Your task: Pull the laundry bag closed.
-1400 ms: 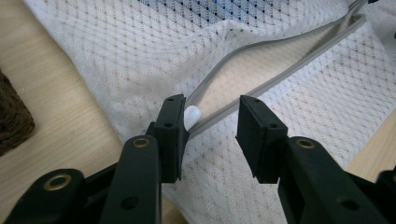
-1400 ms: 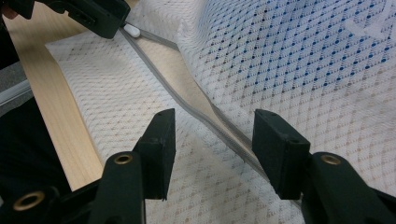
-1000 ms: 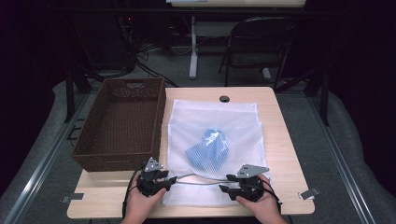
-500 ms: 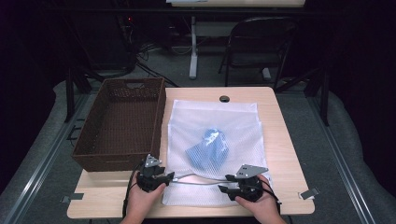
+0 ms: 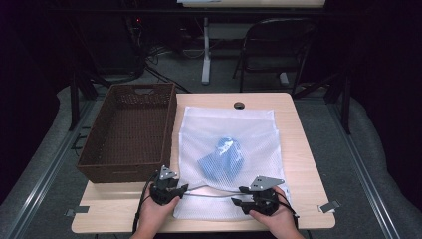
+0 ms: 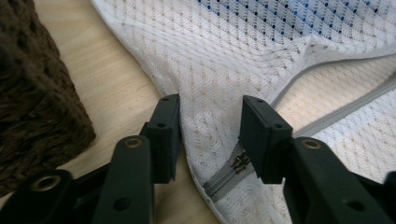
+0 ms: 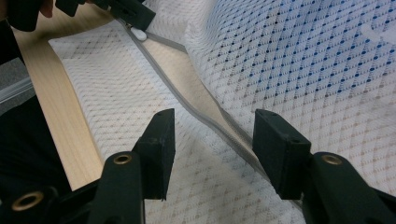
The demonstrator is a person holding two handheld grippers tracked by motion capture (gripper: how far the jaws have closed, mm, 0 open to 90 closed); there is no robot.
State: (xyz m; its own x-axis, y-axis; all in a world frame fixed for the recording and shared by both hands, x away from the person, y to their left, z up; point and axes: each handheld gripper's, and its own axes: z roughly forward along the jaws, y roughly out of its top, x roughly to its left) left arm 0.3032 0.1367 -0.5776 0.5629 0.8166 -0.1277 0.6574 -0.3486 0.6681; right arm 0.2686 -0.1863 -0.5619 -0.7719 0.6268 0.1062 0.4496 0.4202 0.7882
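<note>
Table (image 5: 298,149): basket (image 5: 129,132) beside mesh bag (image 5: 226,149).

Mesh laundry bag on wooden table, both grippers at its near edge.
White mesh laundry bag (image 5: 226,149) lies flat mid-table with a blue garment (image 5: 222,158) inside; grey zipper (image 5: 209,195) runs along the near edge between left gripper (image 5: 180,189) and right gripper (image 5: 240,195). Brown wicker basket (image 5: 107,172) sits along the table's (image 5: 303,164) left edge, just beside the bag. Small black disc (image 5: 239,105) near the far edge.
</note>
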